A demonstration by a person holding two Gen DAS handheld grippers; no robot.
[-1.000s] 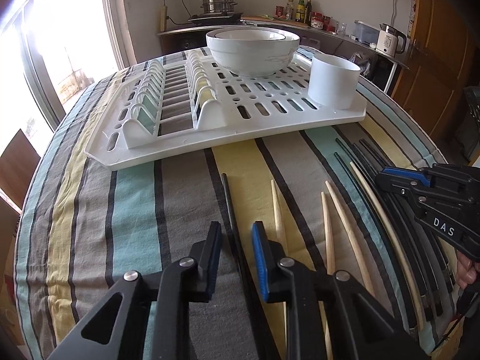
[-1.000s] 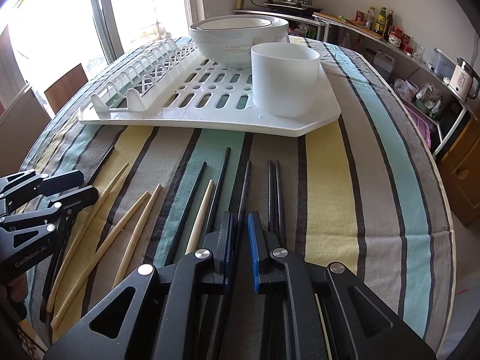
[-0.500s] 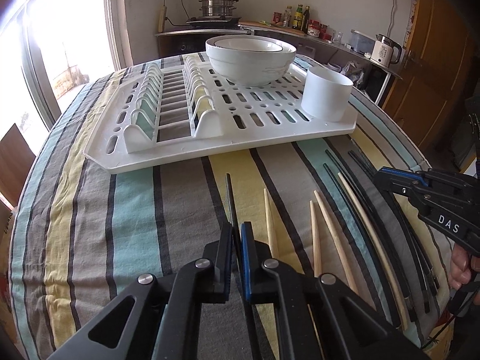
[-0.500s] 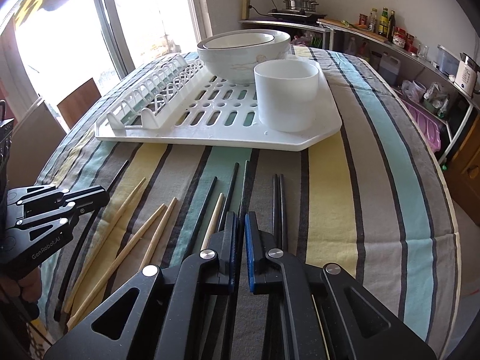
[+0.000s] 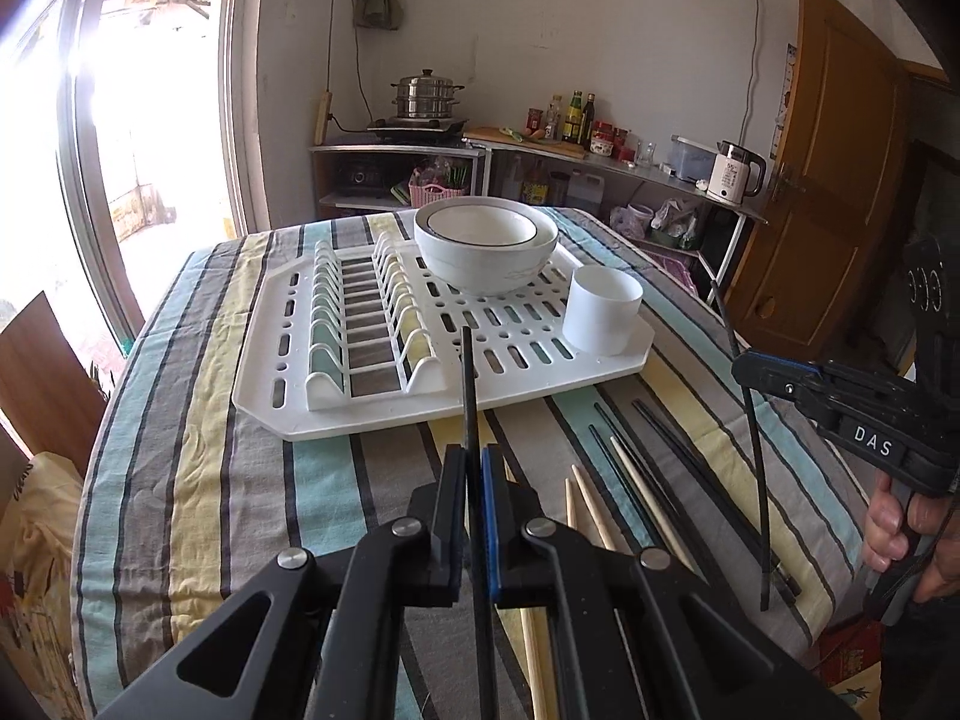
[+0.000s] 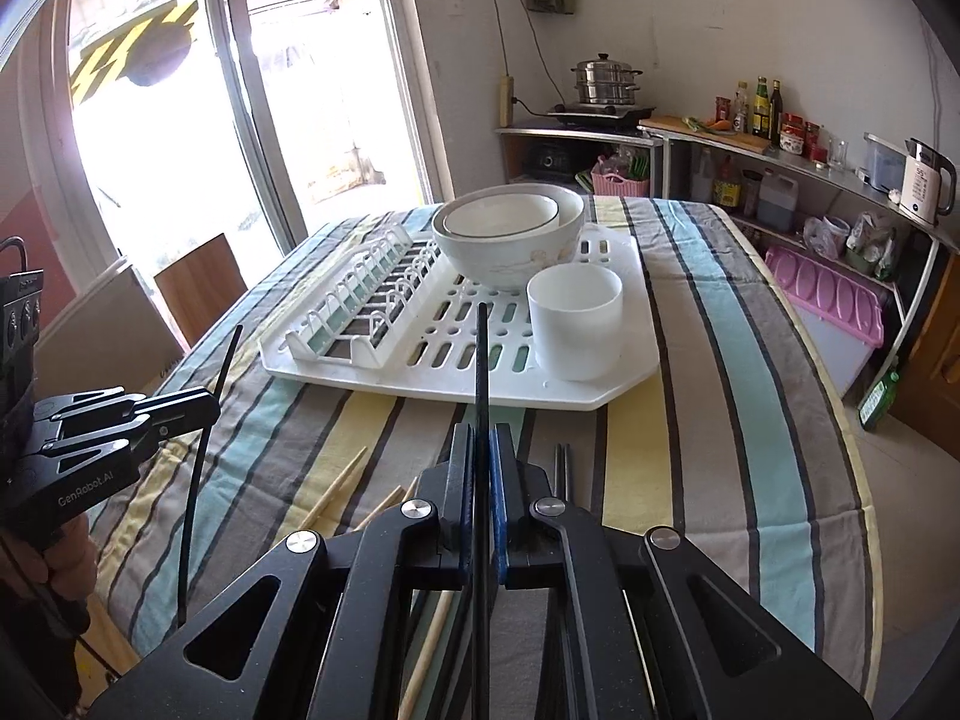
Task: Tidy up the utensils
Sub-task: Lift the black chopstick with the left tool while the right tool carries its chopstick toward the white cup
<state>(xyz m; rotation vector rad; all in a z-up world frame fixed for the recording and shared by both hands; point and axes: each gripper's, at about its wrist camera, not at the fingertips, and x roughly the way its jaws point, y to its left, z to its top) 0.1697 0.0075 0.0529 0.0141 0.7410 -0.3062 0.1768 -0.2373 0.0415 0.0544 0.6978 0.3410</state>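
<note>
the job looks barely begun. the white cup (image 5: 602, 318) stands empty on the near right corner of the white drying rack (image 5: 384, 414), and most of the chopsticks lie on the table (image 5: 198, 480) in front of the rack: several black ones (image 5: 666, 450) and some pale wooden ones (image 5: 591, 510), loosely fanned.

the left claw (image 5: 473, 483) is clenched on one black chopstick (image 5: 468, 384), which is off the cloth with its tip showing over the rack's near edge. the right claw (image 6: 479, 468) is likewise clamped on another black chopstick (image 6: 482, 360), lifted and aimed toward the rack just left of the cup. both still have to be carried to the cup, by my reading, and the rest gathered after.

the black sticks are thin, smooth and glossy; the wooden ones taper to a point. the rack is slotted hard plastic with arched plate ribs; two nested glazed bowls (image 5: 486, 255) sit behind the cup. the tablecloth is soft, wrinkled, striped fabric.
</note>
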